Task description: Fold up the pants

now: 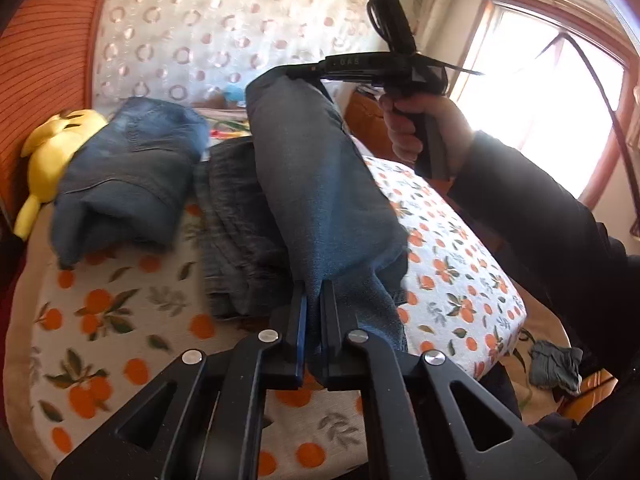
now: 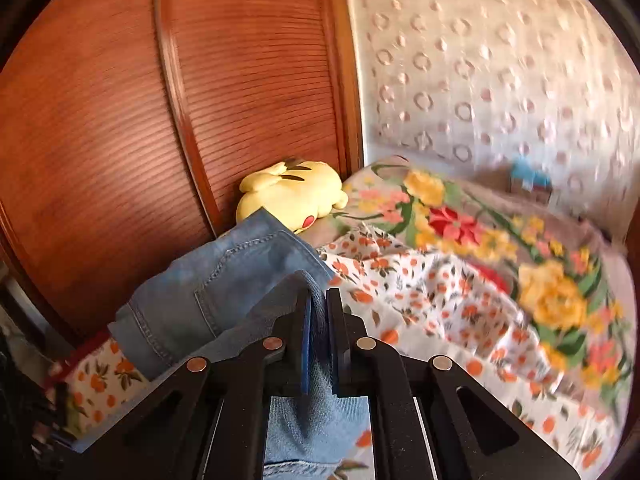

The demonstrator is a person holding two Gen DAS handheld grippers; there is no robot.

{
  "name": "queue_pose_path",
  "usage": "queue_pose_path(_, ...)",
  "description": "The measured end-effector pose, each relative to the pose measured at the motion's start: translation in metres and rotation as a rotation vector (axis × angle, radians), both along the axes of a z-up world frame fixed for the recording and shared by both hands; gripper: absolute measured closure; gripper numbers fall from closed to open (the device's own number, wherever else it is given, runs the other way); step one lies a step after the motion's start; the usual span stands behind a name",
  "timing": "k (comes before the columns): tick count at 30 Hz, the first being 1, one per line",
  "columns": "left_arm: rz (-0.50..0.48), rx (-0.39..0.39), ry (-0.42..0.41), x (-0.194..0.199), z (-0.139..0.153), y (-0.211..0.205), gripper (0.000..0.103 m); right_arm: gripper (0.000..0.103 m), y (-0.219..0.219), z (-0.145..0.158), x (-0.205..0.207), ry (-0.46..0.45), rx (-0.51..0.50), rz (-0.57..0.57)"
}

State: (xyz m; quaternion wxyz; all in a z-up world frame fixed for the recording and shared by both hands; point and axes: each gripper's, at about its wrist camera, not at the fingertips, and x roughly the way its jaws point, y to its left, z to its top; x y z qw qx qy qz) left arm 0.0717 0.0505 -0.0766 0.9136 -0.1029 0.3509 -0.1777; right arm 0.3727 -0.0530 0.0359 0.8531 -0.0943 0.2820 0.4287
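Note:
A pair of blue jeans (image 1: 320, 184) hangs stretched above the bed between both grippers. My left gripper (image 1: 314, 296) is shut on its near end, with denim pinched between the pads. At the top of the left wrist view, my right gripper (image 1: 286, 74) clamps the far end, and a hand (image 1: 416, 128) holds its grip. In the right wrist view the right gripper (image 2: 319, 300) is shut on a fold of light blue denim (image 2: 316, 364) that drops below the fingers.
Folded blue jeans (image 1: 132, 168) (image 2: 208, 292) lie beside a yellow plush toy (image 1: 60, 136) (image 2: 292, 196). Darker folded pants (image 1: 236, 236) rest under the held pair. The orange-print sheet (image 1: 452, 264) covers the bed; a wooden wardrobe door (image 2: 120, 120) stands left, and a bright window (image 1: 532, 112) right.

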Motion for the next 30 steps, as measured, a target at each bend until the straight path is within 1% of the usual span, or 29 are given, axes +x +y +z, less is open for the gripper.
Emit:
queue_pose_path(3, 0.053, 0.015, 0.044, 0.004, -0.014, 0.015, 0.097, 0.096, 0.022, -0.009, -0.003, 0.024, -0.012, 0.023)
queue_pose_path(5, 0.069, 0.007, 0.073, 0.005, -0.025, 0.021, 0.097, 0.096, 0.039, -0.021, 0.003, 0.073, -0.033, 0.037)
queue_pose_path(6, 0.072, 0.008, 0.085, 0.005, -0.030, 0.022, 0.097, 0.096, 0.045, -0.025, 0.008, 0.088, -0.048, 0.027)
queue_pose_path(7, 0.078, 0.016, 0.094, 0.006, -0.035, 0.022, 0.097, 0.092, 0.047, -0.027, 0.012, 0.103, -0.044, 0.016)
queue_pose_path(9, 0.072, 0.031, 0.093, 0.006, -0.038, 0.019, 0.097, 0.087, 0.042, -0.023, 0.014, 0.123, -0.015, 0.004)
queue_pose_path(10, 0.069, 0.032, 0.093, 0.007, -0.038, 0.018, 0.097, 0.082, 0.036, -0.018, 0.012, 0.112, -0.001, -0.007)
queue_pose_path(12, 0.061, 0.038, 0.093, 0.008, -0.039, 0.018, 0.097, 0.077, 0.019, -0.010, 0.002, 0.066, 0.013, -0.049)
queue_pose_path(15, 0.052, 0.043, 0.091, 0.009, -0.039, 0.019, 0.097, 0.076, -0.010, -0.007, -0.024, 0.031, 0.033, -0.061)
queue_pose_path(17, 0.050, 0.044, 0.089, 0.011, -0.038, 0.018, 0.097, 0.076, -0.024, -0.015, -0.046, 0.025, 0.040, -0.037)
queue_pose_path(19, 0.046, 0.051, 0.088, 0.010, -0.034, 0.013, 0.096, 0.076, -0.027, -0.026, -0.062, 0.039, 0.018, 0.000)
queue_pose_path(21, 0.057, 0.073, 0.086, 0.007, -0.029, 0.016, 0.088, 0.075, -0.020, -0.039, -0.070, 0.053, -0.025, 0.011)
queue_pose_path(22, 0.057, 0.069, 0.082, 0.005, -0.026, 0.021, 0.086, 0.071, -0.017, -0.044, -0.072, 0.044, -0.038, 0.001)
queue_pose_path(24, 0.084, 0.083, 0.070, 0.003, -0.017, 0.027, 0.075, 0.069, -0.010, -0.053, -0.069, 0.048, -0.043, -0.013)
queue_pose_path(26, 0.104, 0.109, 0.043, 0.002, -0.006, 0.031, 0.074, 0.069, -0.004, -0.062, -0.061, 0.078, -0.037, -0.012)
queue_pose_path(30, 0.113, 0.113, -0.006, 0.016, 0.018, 0.030, 0.073, 0.068, 0.007, -0.077, -0.045, 0.104, -0.055, -0.005)
